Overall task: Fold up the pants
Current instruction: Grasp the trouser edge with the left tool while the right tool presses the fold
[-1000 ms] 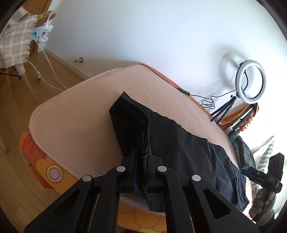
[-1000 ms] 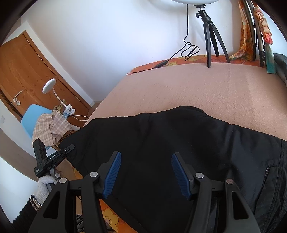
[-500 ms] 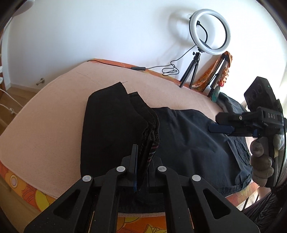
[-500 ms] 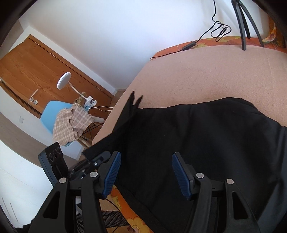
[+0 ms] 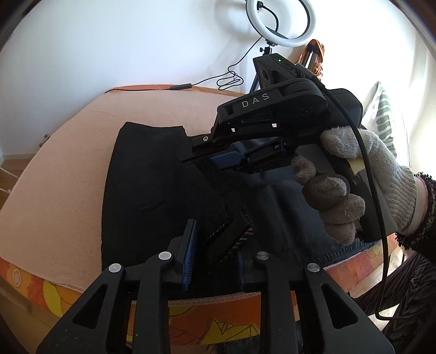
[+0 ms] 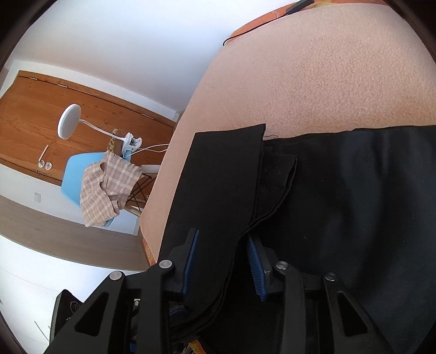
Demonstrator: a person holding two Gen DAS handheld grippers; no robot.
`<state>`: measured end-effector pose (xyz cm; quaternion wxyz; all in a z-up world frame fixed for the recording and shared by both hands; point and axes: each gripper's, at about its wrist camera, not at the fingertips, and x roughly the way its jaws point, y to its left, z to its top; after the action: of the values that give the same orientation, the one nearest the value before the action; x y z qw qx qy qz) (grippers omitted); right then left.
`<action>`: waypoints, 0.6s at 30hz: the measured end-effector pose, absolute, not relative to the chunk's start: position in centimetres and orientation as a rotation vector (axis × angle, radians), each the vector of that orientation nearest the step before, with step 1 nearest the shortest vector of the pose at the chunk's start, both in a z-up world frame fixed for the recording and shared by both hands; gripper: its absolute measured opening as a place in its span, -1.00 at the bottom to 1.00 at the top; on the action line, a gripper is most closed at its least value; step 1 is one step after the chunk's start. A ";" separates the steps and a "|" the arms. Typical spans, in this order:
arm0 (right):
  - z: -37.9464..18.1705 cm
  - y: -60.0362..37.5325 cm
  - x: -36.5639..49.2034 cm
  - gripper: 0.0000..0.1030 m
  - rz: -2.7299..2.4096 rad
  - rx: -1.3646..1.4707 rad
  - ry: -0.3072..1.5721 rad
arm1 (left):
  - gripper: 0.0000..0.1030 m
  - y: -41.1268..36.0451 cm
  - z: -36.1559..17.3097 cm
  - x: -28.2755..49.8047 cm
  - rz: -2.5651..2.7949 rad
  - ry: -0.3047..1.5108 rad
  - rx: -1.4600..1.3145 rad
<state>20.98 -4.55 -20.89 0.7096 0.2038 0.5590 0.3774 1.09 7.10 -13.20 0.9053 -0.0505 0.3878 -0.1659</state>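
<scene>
The pants (image 5: pixel 152 196) lie black across a peach blanket (image 5: pixel 54 185) on the bed, their folded leg end turned over toward the near edge. The left gripper (image 5: pixel 215 258) has its blue-padded fingers (image 5: pixel 189 256) set narrowly apart with a thick bunch of folded cloth, striped lining showing, standing between them; whether the pads press it I cannot tell. The right gripper (image 6: pixel 222 261), held in a gloved hand (image 5: pixel 351 185), hangs over the middle of the pants and blocks much of the left wrist view, hiding the cloth beyond it. In its own view its fingers (image 6: pixel 254 264) are partly open, astride the hemmed edge of the folded layer, which runs up between them without being clamped.

Behind the bed, a ring light (image 5: pixel 280 21) stands on a tripod against the white wall, its cable (image 5: pixel 229 79) trailing along the bed's far edge. A striped pillow (image 5: pixel 381 117) sits at the right. Off the bed's left side stand a blue chair (image 6: pixel 73 177) draped with a checked cloth (image 6: pixel 106 188), a white clip lamp (image 6: pixel 70 119) and a wooden door (image 6: pixel 32 117).
</scene>
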 end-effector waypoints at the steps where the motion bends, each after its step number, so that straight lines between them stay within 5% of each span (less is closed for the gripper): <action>1: -21.1 -4.6 20.9 -0.27 0.840 0.459 1.240 | -0.42 7.0 -13.3 0.8 -0.350 0.801 -0.090; 7: -21.1 -4.6 20.9 -0.27 0.840 0.457 1.219 | -0.40 5.8 -12.4 -0.3 -0.386 0.785 -0.031; 10: -20.9 -4.3 20.7 -0.27 0.855 0.425 1.203 | -0.16 4.4 -11.9 -0.5 -0.377 0.762 0.050; 18: -19.3 -4.6 18.8 -0.25 0.799 0.289 1.167 | -0.15 4.9 -12.9 -0.2 -0.324 0.807 0.065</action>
<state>18.78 -4.60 -19.28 0.7507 0.1323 0.5340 0.3657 -0.17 4.90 -12.89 0.9065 0.0313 0.3909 -0.1567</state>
